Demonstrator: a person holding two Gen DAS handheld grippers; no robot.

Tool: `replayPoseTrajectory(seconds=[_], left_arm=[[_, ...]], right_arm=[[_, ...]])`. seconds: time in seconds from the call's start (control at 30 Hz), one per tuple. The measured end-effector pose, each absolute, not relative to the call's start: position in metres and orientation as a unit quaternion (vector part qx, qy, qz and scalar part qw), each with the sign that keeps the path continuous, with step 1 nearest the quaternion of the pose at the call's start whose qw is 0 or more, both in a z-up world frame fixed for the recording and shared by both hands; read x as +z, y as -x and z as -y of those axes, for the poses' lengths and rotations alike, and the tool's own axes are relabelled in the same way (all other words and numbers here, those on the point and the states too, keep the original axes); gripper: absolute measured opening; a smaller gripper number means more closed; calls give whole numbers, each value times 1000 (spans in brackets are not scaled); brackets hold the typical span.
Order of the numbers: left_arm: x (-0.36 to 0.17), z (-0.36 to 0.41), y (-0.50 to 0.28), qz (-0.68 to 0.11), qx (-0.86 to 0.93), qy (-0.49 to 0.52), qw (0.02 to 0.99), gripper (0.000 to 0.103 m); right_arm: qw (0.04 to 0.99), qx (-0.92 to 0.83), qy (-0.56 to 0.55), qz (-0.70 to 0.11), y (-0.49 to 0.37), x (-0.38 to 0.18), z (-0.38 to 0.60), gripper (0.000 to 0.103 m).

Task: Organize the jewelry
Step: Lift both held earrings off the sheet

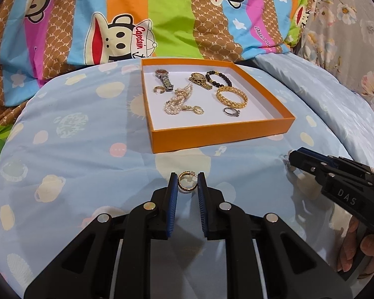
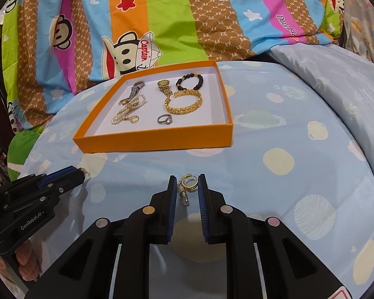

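The left gripper (image 1: pixel 187 183) squeezes a small gold hoop earring (image 1: pixel 187 184) between its blue pads, just above the light blue blanket (image 1: pixel 74 149). The right gripper (image 2: pixel 187 184) pinches a gold dangly earring (image 2: pixel 188 184) the same way. The orange box (image 1: pixel 222 134) sits at twelve o'clock from both. Inside lie two watches (image 1: pixel 165 79), a pearl necklace (image 1: pixel 178 99), a gold bracelet (image 1: pixel 232 96), a dark bead bracelet (image 1: pixel 218 77) and a silver ring (image 1: pixel 230 111).
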State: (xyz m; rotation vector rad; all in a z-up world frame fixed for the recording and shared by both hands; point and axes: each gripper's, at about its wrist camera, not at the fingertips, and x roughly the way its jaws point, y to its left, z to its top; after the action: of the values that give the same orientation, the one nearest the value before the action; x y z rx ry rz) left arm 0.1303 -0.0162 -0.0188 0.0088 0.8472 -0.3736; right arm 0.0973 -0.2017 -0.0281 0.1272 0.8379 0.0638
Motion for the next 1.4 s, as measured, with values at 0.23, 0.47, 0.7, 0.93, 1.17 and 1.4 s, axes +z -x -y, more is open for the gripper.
replayPoseTrajectory(seconds=[0.23,0.47,0.7,0.93,1.17,1.4], left_arm=[[-20,17,-129,-408,-173,-10,896,15],[-20,16,-129,-408,-168,-9,897,15],[-20,16,-129,-410,-167,-8,896,15],[-22,15,-131,-416,-169,-7,893,16],[-23,19,-132,-418,-169,-13,892,16],[-23,19,-132,-419,-171,-14,892,16]], right_arm=[[911,28,-61,-406,-97,-28,202,15],[908,25,-61,-415,-98,-33,202,4],[903,30,-69,-423,-99,-37,204,5],[906,29,-56,-419,-98,-35,200,38],[900,22,-48,-433,-112,-39,196,33],[899,11,-54,-435,-114,-40,201,13]])
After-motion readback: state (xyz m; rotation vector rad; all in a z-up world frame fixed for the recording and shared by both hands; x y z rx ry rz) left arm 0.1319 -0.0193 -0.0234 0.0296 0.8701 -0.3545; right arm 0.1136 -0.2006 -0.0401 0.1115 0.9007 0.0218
